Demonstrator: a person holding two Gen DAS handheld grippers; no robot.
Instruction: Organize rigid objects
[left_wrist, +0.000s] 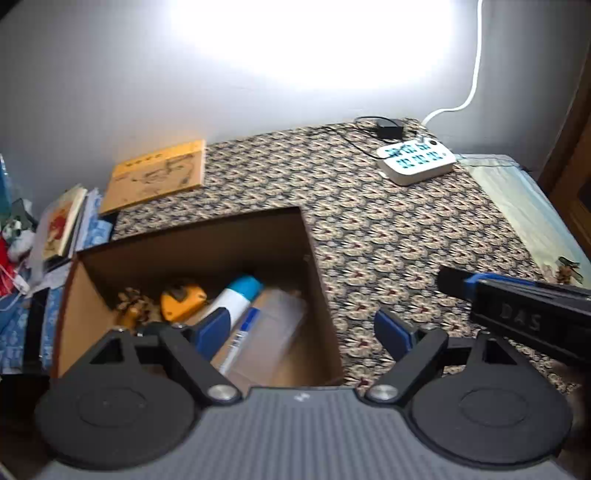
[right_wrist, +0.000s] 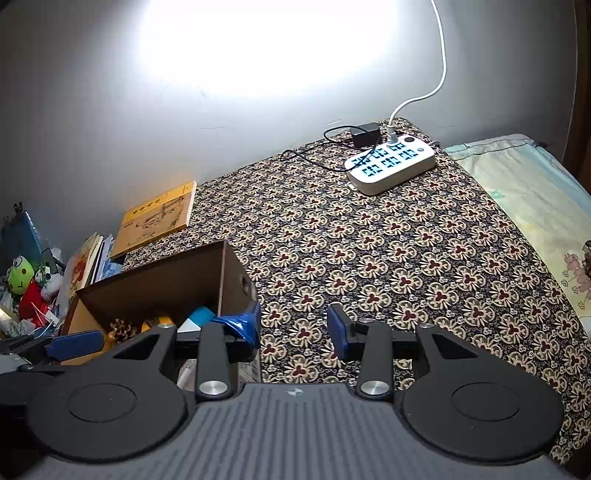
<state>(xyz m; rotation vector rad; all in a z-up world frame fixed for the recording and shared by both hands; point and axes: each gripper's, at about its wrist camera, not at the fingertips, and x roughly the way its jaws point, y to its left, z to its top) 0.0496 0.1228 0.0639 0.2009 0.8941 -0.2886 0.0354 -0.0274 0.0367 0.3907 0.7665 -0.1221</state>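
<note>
Both grippers are released and carry nothing: the left gripper (left_wrist: 303, 326) hangs over the cardboard box (left_wrist: 317, 258), the right gripper (right_wrist: 293, 325) over the patterned cloth (right_wrist: 406, 258) just right of it. Directly ahead and below the left one, inside the box, lie a smooth white bottle (left_wrist: 231, 306), a yellow tape measure (left_wrist: 184, 299), a scaly pine cone (right_wrist: 122, 328) and a slick clear case (left_wrist: 266, 332). Reaching in carelessly could, I judge, snag a finger on the thin box wall or let the round bottle roll from a loose pinch.
</note>
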